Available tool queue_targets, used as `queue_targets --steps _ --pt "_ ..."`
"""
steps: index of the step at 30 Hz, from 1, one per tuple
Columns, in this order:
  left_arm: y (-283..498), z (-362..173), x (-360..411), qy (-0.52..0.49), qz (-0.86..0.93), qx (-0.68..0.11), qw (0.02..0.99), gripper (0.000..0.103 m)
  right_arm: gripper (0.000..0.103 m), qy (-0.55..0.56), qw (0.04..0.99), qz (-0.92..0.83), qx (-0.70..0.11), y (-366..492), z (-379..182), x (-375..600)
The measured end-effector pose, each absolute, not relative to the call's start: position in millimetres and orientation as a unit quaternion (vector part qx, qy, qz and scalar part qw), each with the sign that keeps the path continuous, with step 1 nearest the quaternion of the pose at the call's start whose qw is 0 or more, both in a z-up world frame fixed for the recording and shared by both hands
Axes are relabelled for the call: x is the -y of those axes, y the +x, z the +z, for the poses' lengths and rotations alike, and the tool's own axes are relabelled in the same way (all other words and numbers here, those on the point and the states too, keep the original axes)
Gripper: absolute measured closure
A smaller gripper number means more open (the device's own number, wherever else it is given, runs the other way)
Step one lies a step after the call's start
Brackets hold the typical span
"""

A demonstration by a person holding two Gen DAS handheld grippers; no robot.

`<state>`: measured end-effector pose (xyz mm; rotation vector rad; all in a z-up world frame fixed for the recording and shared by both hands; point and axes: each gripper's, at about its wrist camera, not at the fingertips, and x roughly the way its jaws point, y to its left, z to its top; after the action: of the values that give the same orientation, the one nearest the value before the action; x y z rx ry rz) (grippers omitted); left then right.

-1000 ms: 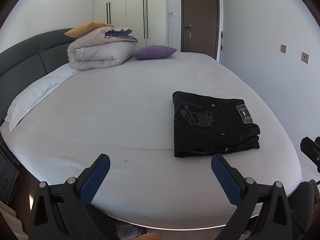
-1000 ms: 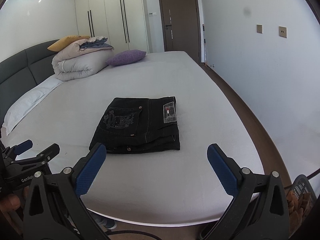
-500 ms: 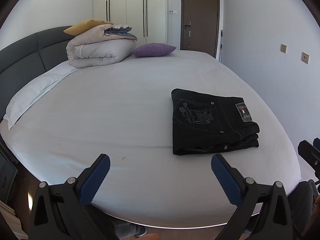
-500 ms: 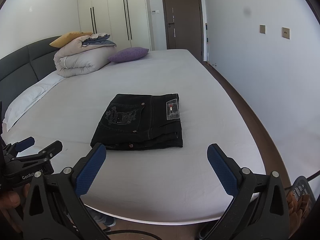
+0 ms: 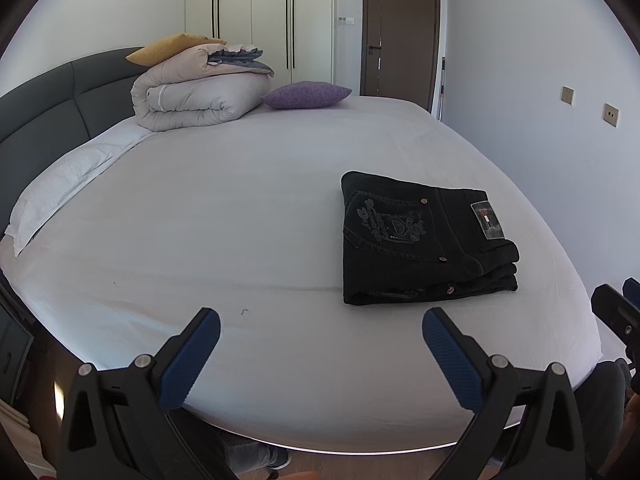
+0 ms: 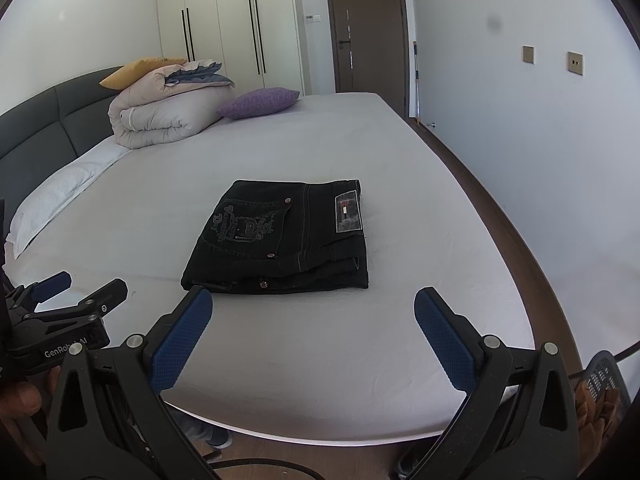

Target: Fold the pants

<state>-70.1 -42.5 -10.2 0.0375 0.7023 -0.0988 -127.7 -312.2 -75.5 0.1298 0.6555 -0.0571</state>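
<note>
Black jeans (image 5: 420, 240) lie folded in a neat stack on the white bed (image 5: 220, 208), back pocket and label up. They also show in the right wrist view (image 6: 284, 236). My left gripper (image 5: 320, 320) is open and empty, held over the bed's near edge, left of and short of the jeans. My right gripper (image 6: 314, 304) is open and empty, just short of the jeans' near edge. The left gripper shows at the left of the right wrist view (image 6: 76, 292).
A rolled beige duvet (image 5: 196, 92), a yellow pillow (image 5: 168, 48) and a purple cushion (image 5: 306, 95) sit at the far end by the grey headboard (image 5: 48, 100). A white pillow (image 5: 68, 196) lies at the left. Wall at the right, door (image 5: 398, 28) beyond.
Both grippers have stayed open and empty and shifted slightly; the view has drifted a little relative to the jeans. The jeans have not moved.
</note>
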Motion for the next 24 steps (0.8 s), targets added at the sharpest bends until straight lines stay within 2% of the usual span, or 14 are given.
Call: queue_targets --steps 24 --pt "-71.7 -17.1 44.8 0.014 -0.051 -0.353 0.934 0.000 0.000 0.064 0.943 -0.027 -0.325 -125.5 -79.0 310.5"
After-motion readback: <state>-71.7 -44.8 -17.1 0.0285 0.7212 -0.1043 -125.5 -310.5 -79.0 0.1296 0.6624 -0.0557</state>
